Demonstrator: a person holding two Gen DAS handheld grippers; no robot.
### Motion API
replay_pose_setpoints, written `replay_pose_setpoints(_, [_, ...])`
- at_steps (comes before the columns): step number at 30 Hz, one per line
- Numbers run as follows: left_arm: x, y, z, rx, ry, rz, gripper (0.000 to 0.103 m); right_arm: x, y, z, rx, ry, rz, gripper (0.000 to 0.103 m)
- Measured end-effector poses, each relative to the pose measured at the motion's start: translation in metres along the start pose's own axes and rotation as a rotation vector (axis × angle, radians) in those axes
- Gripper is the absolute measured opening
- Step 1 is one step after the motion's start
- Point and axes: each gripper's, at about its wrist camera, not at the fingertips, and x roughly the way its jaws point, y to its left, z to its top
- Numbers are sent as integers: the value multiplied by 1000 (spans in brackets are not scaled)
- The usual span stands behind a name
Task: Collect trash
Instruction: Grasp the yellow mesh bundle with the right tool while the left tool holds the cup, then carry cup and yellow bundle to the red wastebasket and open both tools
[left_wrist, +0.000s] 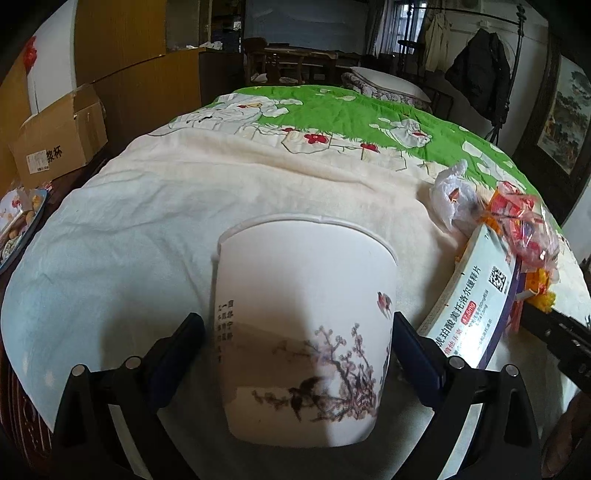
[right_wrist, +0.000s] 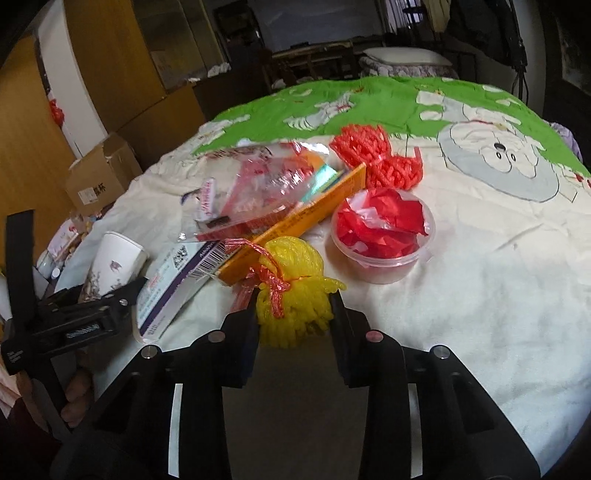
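Cardboard box (left_wrist: 61, 138) beside bed; dark coat (left_wrist: 480, 70) hanging; framed painting (left_wrist: 563, 122).

It was a home bedroom: a quilted bed (left_wrist: 258, 177), with a pillow (left_wrist: 388, 83) and hung coats (left_wrist: 476, 70) beyond it.

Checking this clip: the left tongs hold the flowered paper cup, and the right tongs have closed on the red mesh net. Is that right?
Not quite. The right tongs have closed on the yellow mesh net, not the red one; the red mesh net lies untouched farther back on the bed. The right wrist view shows this. The left tongs do hold the flowered paper cup.
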Motion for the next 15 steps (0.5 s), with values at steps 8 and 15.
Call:
replay_pose_setpoints(8, [-10, 10, 2, -32, -7, -1, 78, 2, 0, 0, -9, 5, -8, 37])
replay_pose_setpoints(15, [-41, 11, 0, -37, -62, 1, 78, -12, -4, -3, 22, -36, -39, 35])
